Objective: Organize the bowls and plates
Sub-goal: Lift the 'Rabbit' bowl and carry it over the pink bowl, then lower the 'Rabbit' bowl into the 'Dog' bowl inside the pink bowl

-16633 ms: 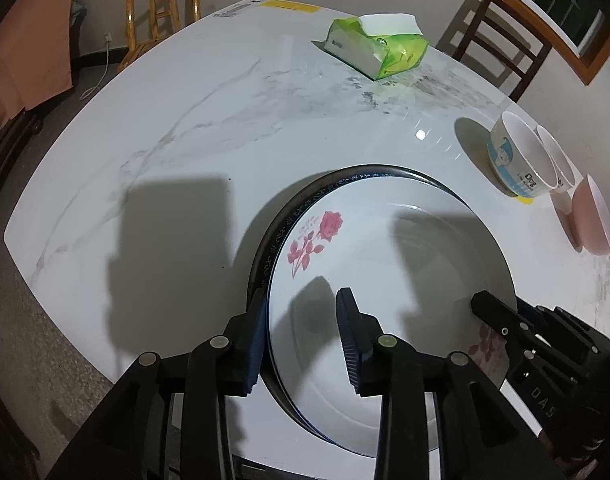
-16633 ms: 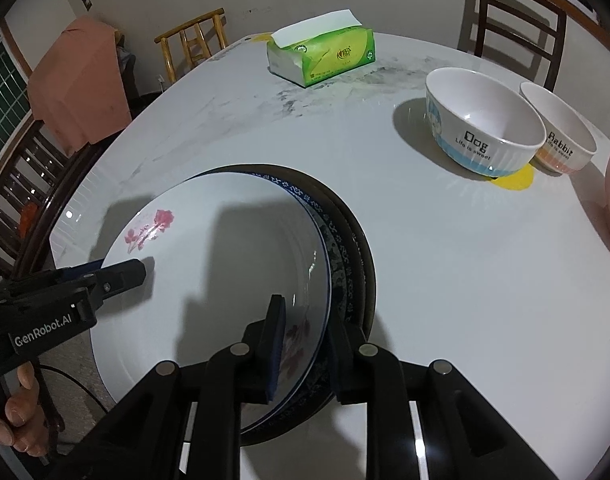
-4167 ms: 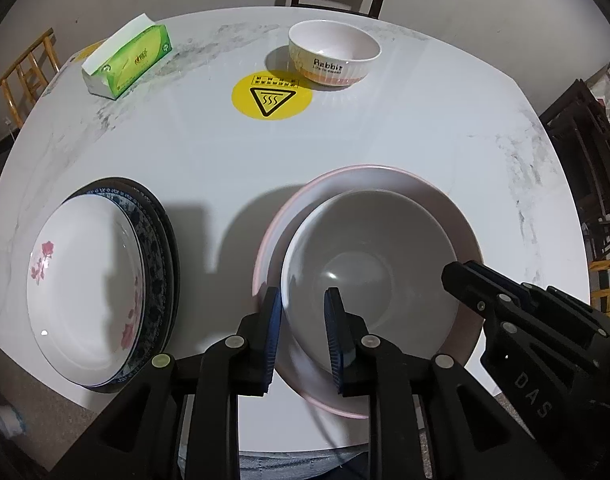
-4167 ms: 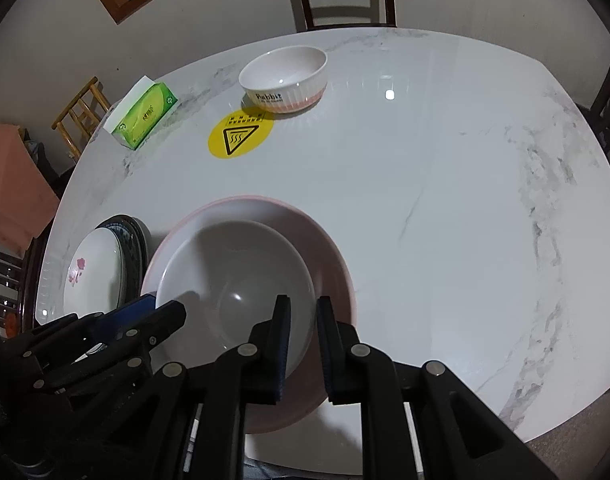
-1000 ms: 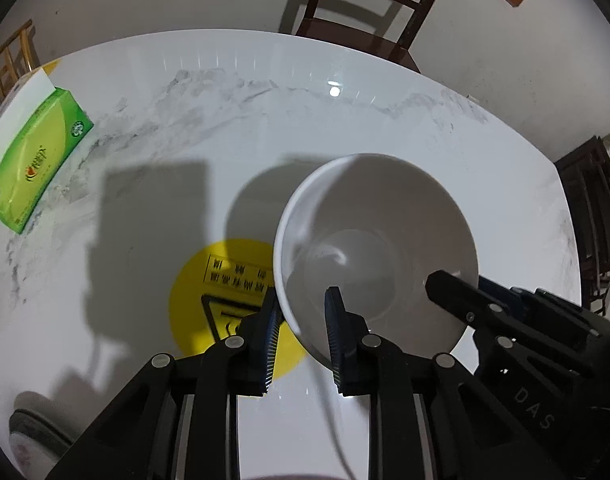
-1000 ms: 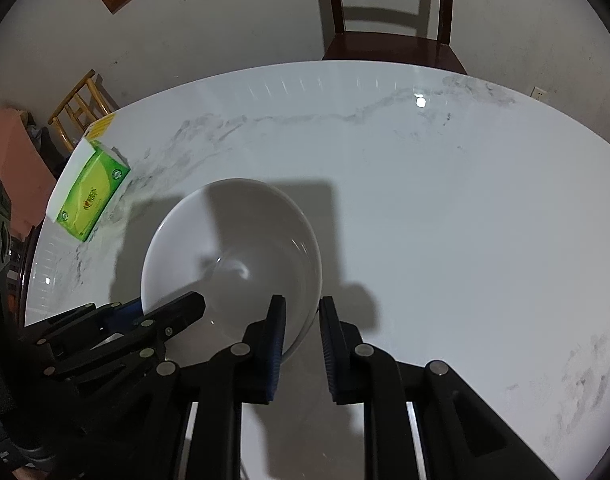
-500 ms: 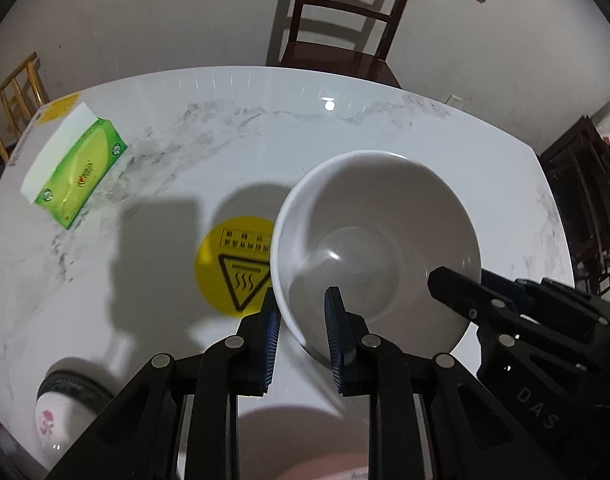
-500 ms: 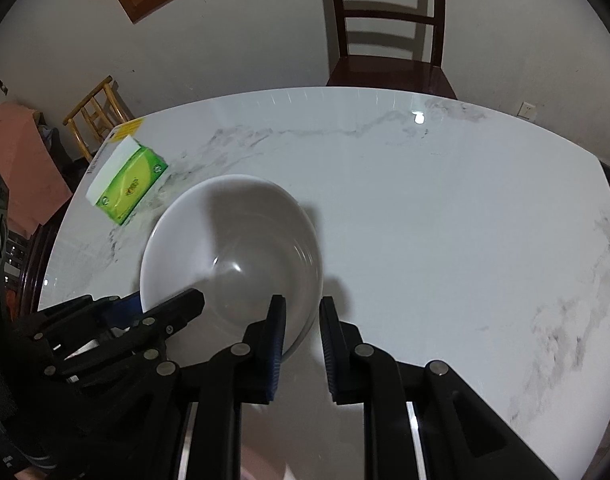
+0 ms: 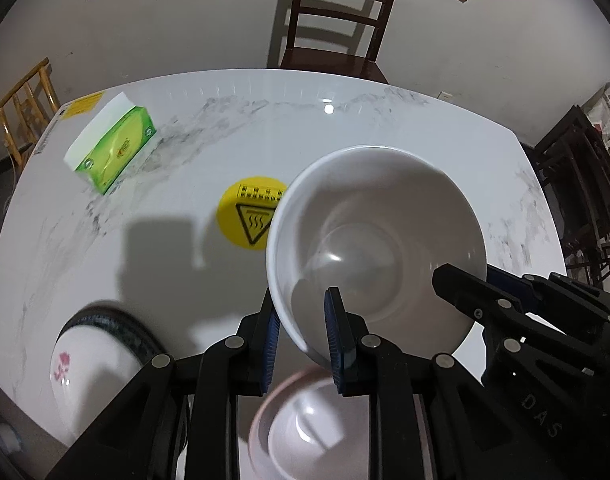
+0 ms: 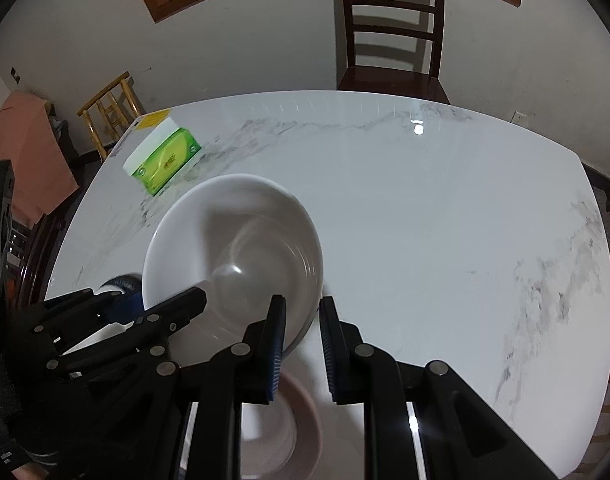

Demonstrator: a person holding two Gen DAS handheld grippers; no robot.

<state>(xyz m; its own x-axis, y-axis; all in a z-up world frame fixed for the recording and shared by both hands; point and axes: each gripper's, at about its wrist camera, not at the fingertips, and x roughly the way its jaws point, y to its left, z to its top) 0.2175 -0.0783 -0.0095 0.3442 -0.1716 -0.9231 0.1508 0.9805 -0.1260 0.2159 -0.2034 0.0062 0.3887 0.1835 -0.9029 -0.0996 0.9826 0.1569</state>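
A plain white bowl [image 9: 375, 240] hangs in the air above the marble table [image 9: 105, 240], held from both sides. My left gripper [image 9: 301, 320] is shut on its near left rim, and my right gripper [image 10: 301, 320] is shut on its near right rim. Each gripper shows in the other's view: the right gripper [image 9: 449, 276] at the bowl's right edge, the left gripper [image 10: 185, 300] at its left. Below, near the table's front edge, sits a pink bowl [image 9: 265, 404] with a white bowl [image 9: 301, 432] nested inside. A stack of plates [image 9: 93, 356], flowered one on top, lies at the front left.
A round yellow hot-surface sticker [image 9: 245, 216] marks the table's middle. A green tissue box [image 9: 113, 148] lies at the back left. A dark wooden chair [image 9: 337, 20] stands behind the table, a bamboo chair [image 10: 109, 108] and orange cloth [image 10: 25, 160] to the left.
Both grippers rose and drew back toward the front edge with the white bowl. The yellow sticker is now uncovered, and the pink bowl stack and plates have come into view below.
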